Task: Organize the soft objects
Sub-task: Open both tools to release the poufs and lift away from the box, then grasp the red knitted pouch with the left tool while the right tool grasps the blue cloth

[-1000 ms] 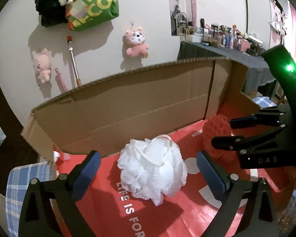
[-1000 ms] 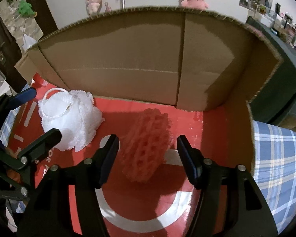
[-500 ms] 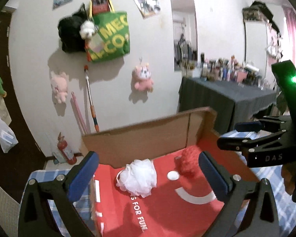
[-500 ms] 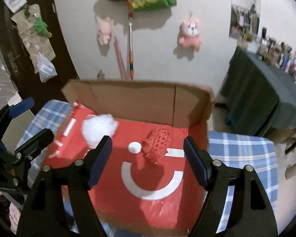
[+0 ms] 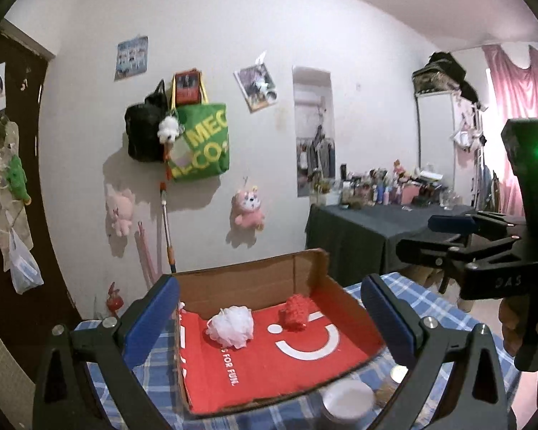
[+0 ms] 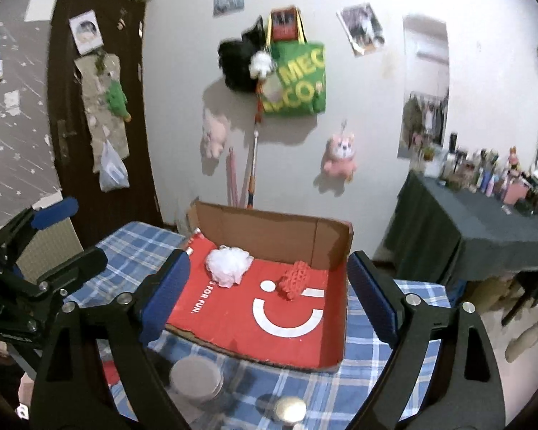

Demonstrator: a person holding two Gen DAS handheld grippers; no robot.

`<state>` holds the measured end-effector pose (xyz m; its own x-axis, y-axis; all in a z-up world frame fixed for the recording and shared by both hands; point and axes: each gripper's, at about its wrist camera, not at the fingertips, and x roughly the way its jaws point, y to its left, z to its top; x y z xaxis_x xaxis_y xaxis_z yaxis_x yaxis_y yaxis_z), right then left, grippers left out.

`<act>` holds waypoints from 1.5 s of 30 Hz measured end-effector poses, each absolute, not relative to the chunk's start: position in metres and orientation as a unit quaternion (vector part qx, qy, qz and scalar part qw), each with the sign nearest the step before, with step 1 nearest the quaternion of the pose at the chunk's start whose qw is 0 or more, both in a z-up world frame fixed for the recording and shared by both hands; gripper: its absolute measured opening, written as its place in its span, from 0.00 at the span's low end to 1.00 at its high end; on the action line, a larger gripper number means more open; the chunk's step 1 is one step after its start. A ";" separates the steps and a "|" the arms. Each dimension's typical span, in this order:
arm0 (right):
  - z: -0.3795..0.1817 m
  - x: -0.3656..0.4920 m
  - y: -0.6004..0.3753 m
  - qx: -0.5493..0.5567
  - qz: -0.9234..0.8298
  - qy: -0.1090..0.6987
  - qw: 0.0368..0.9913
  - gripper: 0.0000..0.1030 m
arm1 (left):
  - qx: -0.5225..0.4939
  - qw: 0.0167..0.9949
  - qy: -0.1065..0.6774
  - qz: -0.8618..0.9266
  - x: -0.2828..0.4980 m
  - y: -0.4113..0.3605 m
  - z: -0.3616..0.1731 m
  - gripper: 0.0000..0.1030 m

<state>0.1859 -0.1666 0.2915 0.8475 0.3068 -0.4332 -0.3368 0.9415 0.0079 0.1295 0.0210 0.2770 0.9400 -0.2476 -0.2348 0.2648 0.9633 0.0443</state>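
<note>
Both soft things are parked in the cardboard box (image 6: 337, 251), centre of both views: white bath puff (image 6: 229, 264) left, red mesh sponge (image 6: 293, 279) just to its right, apart, both near the back wall. Likely chosen so the raised flaps keep light items from rolling off the checked tablecloth (image 6: 376, 376).

Left gripper (image 5: 269, 317): jaws spread wide, nothing between the pads. Right gripper (image 6: 269, 294): jaws opening, now wide, nothing gripped. Both are held high and back from the box, angled down at it, which reads as drop-off done.

Two round lids or tins sit low in the right wrist view, outside the box; can't tell if they count.

Readable text: box liner "FOR FUN." plus a white smile logo; green bag (image 6: 297, 82), upper centre, "MEC" / "CO"; gripper body at right edge of the left wrist view, "DAS".
</note>
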 end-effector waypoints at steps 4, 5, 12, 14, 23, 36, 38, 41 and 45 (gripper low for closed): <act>0.297 0.138 -0.170 -0.039 0.166 0.183 0.968 0.96 | 0.033 0.988 0.084 -0.126 0.086 0.025 0.273 1.00; 0.297 0.122 -0.170 -0.047 0.165 0.169 0.971 0.96 | 0.027 0.988 0.077 -0.128 0.075 0.027 0.270 1.00; 0.275 0.045 -0.174 -0.051 0.152 0.117 0.980 0.96 | -0.006 0.992 0.052 -0.117 0.018 0.037 0.245 1.00; 0.264 0.028 -0.175 -0.049 0.146 0.108 0.982 0.96 | -0.005 0.993 0.045 -0.111 0.003 0.036 0.235 1.00; 0.193 -0.026 -0.174 -0.041 0.096 0.093 0.990 0.97 | -0.029 0.992 0.071 -0.104 -0.025 0.034 0.174 1.00; 0.082 0.000 -0.172 -0.004 0.085 0.196 0.977 0.97 | -0.035 0.979 0.184 -0.080 0.003 0.037 0.080 1.00; 0.071 0.007 -0.171 -0.001 0.086 0.214 0.973 0.97 | -0.037 0.977 0.194 -0.075 0.007 0.041 0.074 1.00; 0.061 0.014 -0.170 0.000 0.090 0.229 0.969 0.97 | -0.044 0.975 0.207 -0.066 0.014 0.050 0.068 1.00; 0.054 0.023 -0.166 0.003 0.099 0.247 0.964 0.97 | -0.046 0.973 0.221 -0.048 0.023 0.064 0.063 1.00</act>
